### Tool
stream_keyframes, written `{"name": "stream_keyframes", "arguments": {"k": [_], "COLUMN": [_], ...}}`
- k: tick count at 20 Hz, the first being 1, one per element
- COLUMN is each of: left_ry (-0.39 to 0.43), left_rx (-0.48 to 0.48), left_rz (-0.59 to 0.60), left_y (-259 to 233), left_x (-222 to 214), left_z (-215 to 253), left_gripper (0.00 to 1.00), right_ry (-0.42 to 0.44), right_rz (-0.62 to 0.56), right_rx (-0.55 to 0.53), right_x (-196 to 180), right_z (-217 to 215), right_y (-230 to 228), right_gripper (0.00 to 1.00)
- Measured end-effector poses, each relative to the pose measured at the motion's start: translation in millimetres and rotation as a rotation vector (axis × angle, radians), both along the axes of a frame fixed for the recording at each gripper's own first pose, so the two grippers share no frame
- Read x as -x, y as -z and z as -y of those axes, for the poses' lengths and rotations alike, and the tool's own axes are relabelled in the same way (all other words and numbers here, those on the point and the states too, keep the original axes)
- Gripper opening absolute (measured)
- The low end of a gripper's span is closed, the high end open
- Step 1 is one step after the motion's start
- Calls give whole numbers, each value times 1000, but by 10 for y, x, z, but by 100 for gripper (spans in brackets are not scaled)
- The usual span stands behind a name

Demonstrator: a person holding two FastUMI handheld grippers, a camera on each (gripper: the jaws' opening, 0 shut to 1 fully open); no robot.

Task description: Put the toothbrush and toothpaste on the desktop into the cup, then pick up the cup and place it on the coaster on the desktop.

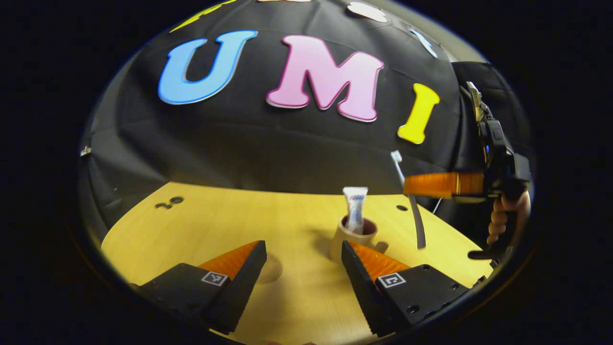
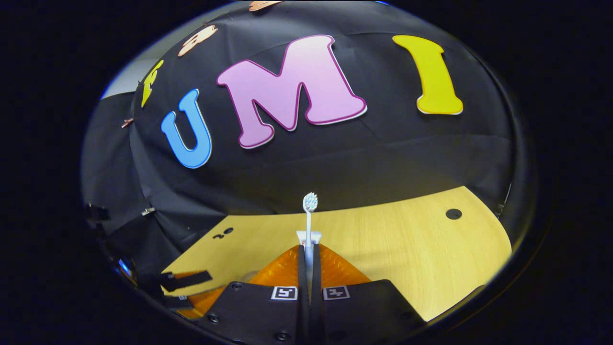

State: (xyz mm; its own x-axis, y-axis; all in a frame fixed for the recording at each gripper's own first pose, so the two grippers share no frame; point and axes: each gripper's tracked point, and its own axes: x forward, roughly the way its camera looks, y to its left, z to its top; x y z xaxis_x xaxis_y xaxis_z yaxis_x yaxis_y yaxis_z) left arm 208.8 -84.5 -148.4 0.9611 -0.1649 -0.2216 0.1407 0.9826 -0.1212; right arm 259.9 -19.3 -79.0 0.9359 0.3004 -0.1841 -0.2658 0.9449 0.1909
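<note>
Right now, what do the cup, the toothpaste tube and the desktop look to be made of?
Cup: looks like matte beige ceramic or plastic; thick rim, no shine, so it stays open. Toothpaste: soft white plastic tube, judging by its flat crimped top end. Desktop: pale yellow wood or wood-look laminate; fine straight grain lines, smooth satin surface.

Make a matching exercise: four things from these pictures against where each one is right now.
Things:
1. toothpaste
2. toothbrush
3. cup
4. left tongs

Places or states:
A. clamped in the right tongs, bristles up
B. standing on the desk
C. open, holding nothing
D. upright inside the cup

Pairs: 1-D, 2-A, 3-B, 4-C
</note>
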Motion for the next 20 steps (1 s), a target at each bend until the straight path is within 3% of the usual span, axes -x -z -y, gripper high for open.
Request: {"name": "stream_keyframes", "arguments": {"k": [6, 11, 20], "left_ry": [-124, -203, -213], "left_rx": [39, 71, 115], "left_rz": [-92, -73, -25], "left_y": [359, 310, 234], "left_x": [421, 456, 324], "left_z": [-396, -645, -584], "left_gripper": [98, 98, 98], "right_ry": [-15, -32, -22], "right_rz": [85, 228, 300], "right_rx": [12, 58, 12], "right_x": [-294, -477, -571], "right_z": [-143, -252, -260], "right_y": [-24, -127, 133], "right_gripper": [5, 4, 5]}}
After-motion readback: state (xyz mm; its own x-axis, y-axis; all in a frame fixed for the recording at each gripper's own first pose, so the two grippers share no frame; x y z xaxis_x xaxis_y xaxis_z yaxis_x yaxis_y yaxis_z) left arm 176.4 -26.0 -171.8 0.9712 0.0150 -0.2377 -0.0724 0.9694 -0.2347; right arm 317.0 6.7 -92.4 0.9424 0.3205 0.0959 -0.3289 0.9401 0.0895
